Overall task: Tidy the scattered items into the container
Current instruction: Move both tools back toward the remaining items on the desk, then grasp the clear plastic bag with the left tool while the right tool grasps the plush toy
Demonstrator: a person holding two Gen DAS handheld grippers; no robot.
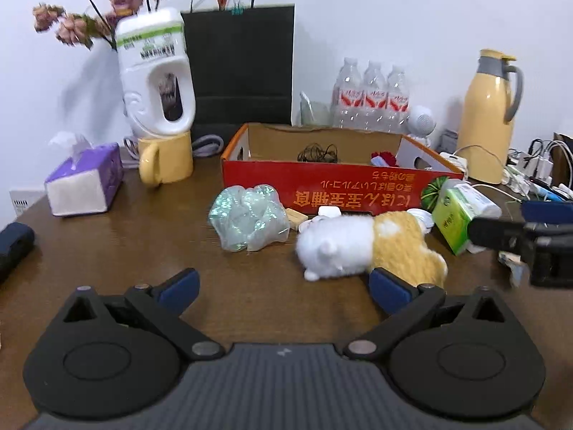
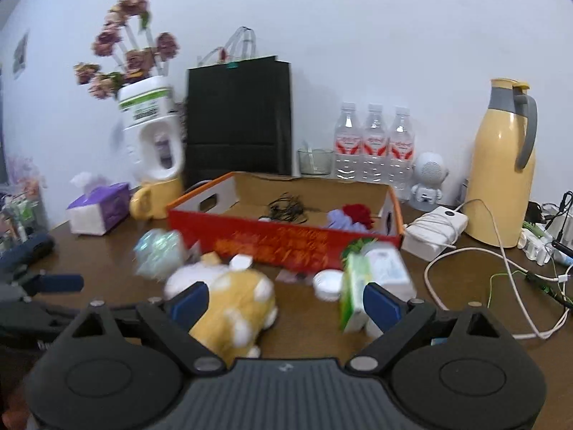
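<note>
- Lying on its side on the dark brown wooden table (image 1: 118, 236), a white-and-tan plush cat toy (image 1: 365, 245) rests just in front of the long red cardboard box (image 1: 322, 188), its white head toward the left gripper.
- The left gripper (image 1: 283, 285), black with blue pads, has its jaws spread wide and holds nothing; the plush sits at about one o'clock from it, and its right pad is just beside the toy's tan hindquarters.
- At eleven o'clock from that gripper lies a crumpled clear iridescent plastic bag (image 1: 249, 220), close to the box's front wall; a small tan block (image 1: 296, 218) sits between bag and plush.
- The right gripper (image 2: 284, 301) is likewise wide open and empty. The plush's tan rump (image 2: 238, 310) lies at its ten o'clock, against the left pad, and a green-and-white tissue pack (image 2: 358, 290) stands at its two o'clock, just beside the right pad.
- A small round white lid (image 2: 327, 283) lies between plush and tissue pack; motion blur makes it hard to tell whether it touches either.
- Inside the box I can see a tangle of thin black cord (image 2: 288, 209), a red fuzzy item (image 2: 358, 215) and something pale lilac (image 2: 340, 222) near the right end.
- Behind the box, at twelve o'clock, stand three clear water bottles with red labels (image 2: 374, 143) and a black paper bag (image 2: 238, 114).
- Off at two o'clock stands a tall yellow thermos jug with a grey handle (image 2: 501, 165); at ten o'clock sit a yellow mug (image 1: 166, 161) and a purple tissue box (image 1: 86, 182).
</note>
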